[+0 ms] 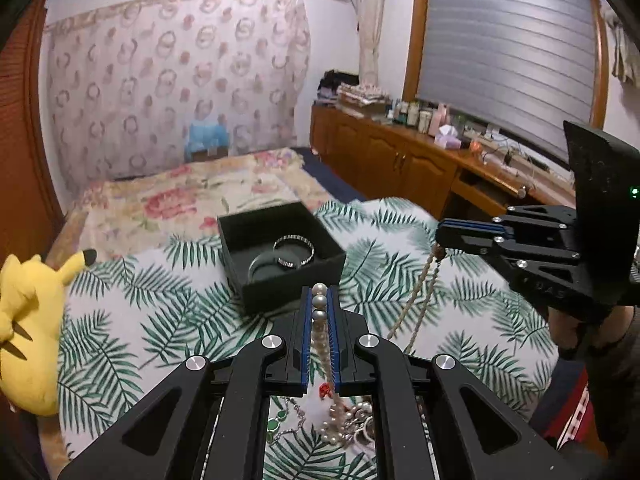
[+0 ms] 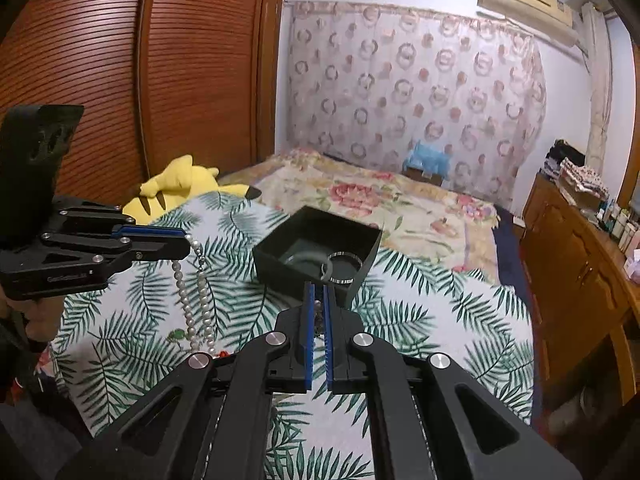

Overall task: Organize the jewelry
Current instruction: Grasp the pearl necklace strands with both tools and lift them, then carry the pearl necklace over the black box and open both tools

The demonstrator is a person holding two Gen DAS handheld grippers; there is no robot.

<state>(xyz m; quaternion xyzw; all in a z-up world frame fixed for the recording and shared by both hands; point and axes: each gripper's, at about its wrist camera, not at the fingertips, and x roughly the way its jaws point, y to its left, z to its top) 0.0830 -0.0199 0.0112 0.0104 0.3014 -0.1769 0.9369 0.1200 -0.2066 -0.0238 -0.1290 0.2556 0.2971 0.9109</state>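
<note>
plush toy (image 1: 28,328): lying far left on bed, not involved
left gripper (image 1: 319,300): fingers pinching pearl necklace (image 1: 320,320), lifting it off the pile
box (image 1: 280,252): sitting open, centre-far, holding 2 bangles (image 1: 293,249), likely the destination
right gripper (image 1: 442,240): fingers pinching thin beaded chain (image 1: 420,296), dangling at right

Dim, cool indoor light — soft focus, fisheye-bent, dark-vignetted edges.

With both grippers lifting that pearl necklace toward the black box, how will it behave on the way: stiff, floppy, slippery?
Probably floppy: the pearl necklace hangs in slack loops below the left gripper. It may swing, since nothing steadies the hanging part. The round beads between the pads could slip, so the black box with its bangle is best approached slowly.
</note>
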